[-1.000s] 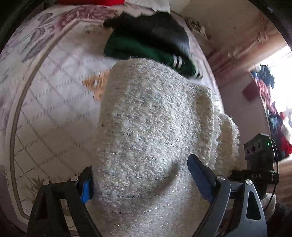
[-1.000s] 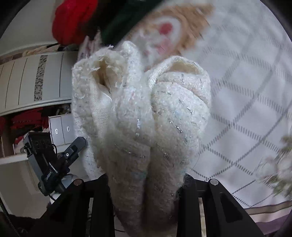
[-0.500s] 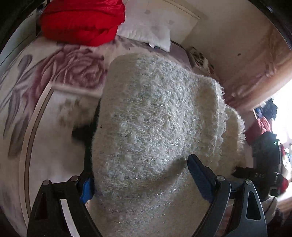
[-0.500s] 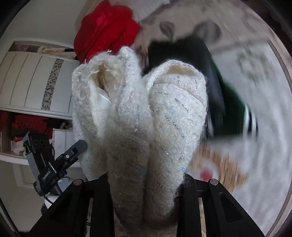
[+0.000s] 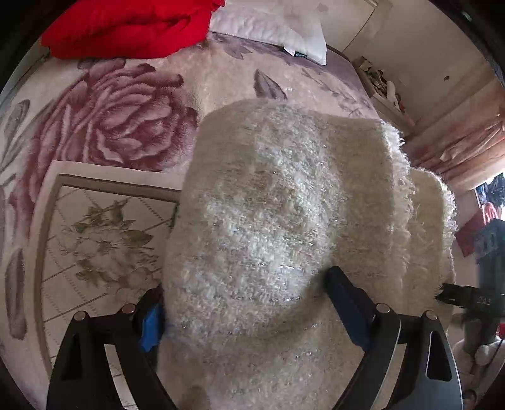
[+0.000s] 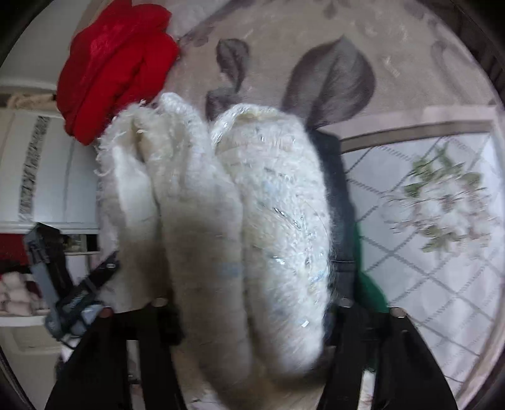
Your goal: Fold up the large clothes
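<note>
Sweater (image 5: 268, 227), cream and nubbly with glints of silver thread, fills the left wrist view as a thick folded bundle; it sits between the fingers of the left gripper (image 5: 249, 312), whose jaws stand wide with both blue pads pressed into the knit, so it is carried above the floral bedspread (image 5: 104, 126); a red garment (image 5: 132, 25) and a white pillow (image 5: 268, 28) lie at the far end; the other gripper shows at the right edge.

From the right wrist, the sweater (image 6: 227, 205) shows as several rolled layers, its frayed edge at upper left; the right gripper (image 6: 249, 318) has just been widening its jaws, the bundle between them, and whether the pads touch the knit is unclear through blur; a dark and green pile (image 6: 347, 236) lies just behind.

My worry is that one end freed while the other is gripped lets the layers sag and unroll; soft bulky knit slumps readily, and it could drop askew onto the pile.
</note>
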Demonstrator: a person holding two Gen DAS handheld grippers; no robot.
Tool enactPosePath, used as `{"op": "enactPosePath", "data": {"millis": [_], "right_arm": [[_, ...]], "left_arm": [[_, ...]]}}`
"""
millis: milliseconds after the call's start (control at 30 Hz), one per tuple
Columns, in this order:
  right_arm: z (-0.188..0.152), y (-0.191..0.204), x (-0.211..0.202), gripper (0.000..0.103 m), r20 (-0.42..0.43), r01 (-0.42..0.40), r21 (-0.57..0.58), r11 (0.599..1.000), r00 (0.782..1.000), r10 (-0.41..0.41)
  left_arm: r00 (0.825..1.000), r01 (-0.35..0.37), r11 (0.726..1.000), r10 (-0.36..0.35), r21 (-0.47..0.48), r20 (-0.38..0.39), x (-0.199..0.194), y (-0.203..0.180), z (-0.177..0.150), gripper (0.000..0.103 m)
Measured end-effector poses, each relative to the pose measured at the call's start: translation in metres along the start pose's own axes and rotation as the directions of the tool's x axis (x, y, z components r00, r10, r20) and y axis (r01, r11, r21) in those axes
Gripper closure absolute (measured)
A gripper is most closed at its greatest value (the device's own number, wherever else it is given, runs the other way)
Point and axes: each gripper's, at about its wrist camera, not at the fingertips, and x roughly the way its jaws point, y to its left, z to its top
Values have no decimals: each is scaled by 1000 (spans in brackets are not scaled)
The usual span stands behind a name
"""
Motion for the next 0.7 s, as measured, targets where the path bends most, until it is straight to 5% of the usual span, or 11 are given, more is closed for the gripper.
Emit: {"op": "enactPosePath", "data": {"millis": [67, 167, 367, 433, 600, 700], "right_arm": [[-14, 7, -17, 18, 54, 134, -20, 991, 990, -133], [-43, 28, -41, 7, 143, 306, -40, 951, 944, -297], [-133, 63, -79, 0, 284, 584, -73, 808, 789, -545], [-160, 74, -94, 0, 312, 622, -73, 780, 757, -574], [-227, 103, -138, 0, 355, 633, -60, 772, 736, -576], [-269, 127, -175, 0, 402, 660, -49, 750, 700, -590]], "left_arm": [[995, -92, 995, 91, 43, 43, -17, -9, -9, 9], [980, -171, 981, 161, 89, 115, -47, -25, -33, 5], [955, -234, 970, 215, 72, 205, -98, -43, -79, 0], [948, -243, 968, 223, 63, 226, -122, -52, -98, 0], [939, -246, 968, 225, 52, 262, -191, -77, -138, 0], [934, -240, 969, 214, 57, 287, -235, -91, -160, 0]]}}
